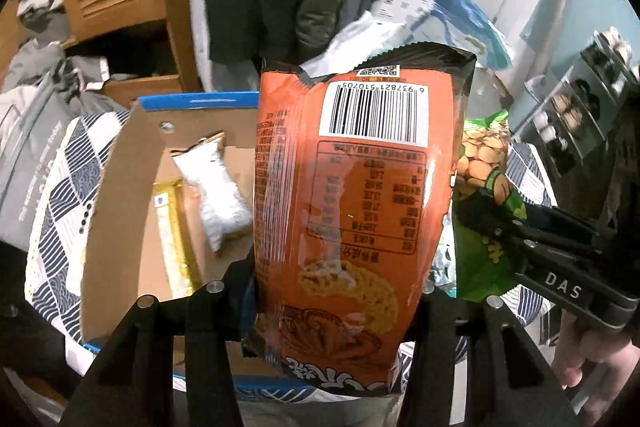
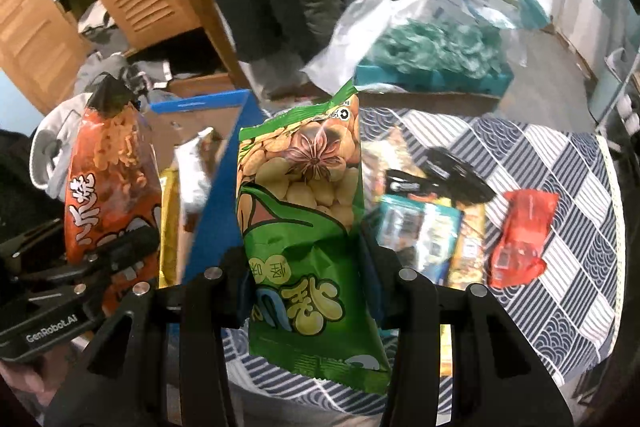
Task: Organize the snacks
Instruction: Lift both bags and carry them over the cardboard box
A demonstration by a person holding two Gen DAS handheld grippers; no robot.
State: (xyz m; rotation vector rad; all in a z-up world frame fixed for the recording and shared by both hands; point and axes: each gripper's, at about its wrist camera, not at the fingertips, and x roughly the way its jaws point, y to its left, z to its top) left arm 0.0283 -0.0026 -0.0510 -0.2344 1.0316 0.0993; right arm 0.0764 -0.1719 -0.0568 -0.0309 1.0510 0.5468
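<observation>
The fingers (image 1: 240, 291) of the left gripper (image 1: 336, 307) stand only partway apart and are pressed against the two sides of an orange snack bag (image 1: 356, 211), which they hold upright with its barcode side to the camera and its crimped top edge uppermost. The right gripper (image 2: 310, 291) is set a little narrower and pinches a green peanut bag (image 2: 304, 211) the same way, low on the pack, so the bag stands up between the black fingers. Both tools tip steeply downward and sit side by side (each shows up at the edge of the other's view, the orange bag to the left of the green one), and a bare hand (image 1: 588, 355) grips the handle of the right one. Below and beyond the left gripper lies an open cardboard box (image 1: 120, 195) with a blue rim; inside it rest a white wrapped snack (image 1: 216, 191) and, beside that against the near wall, a long yellow packet (image 1: 176, 239). The box sits on a table under a blue and white patterned cloth (image 2: 560, 247). On the cloth to the right of the green bag lie a red packet (image 2: 520, 239), a teal pack (image 2: 420, 235) and a black object (image 2: 452, 175) I cannot make out, all blurred.
</observation>
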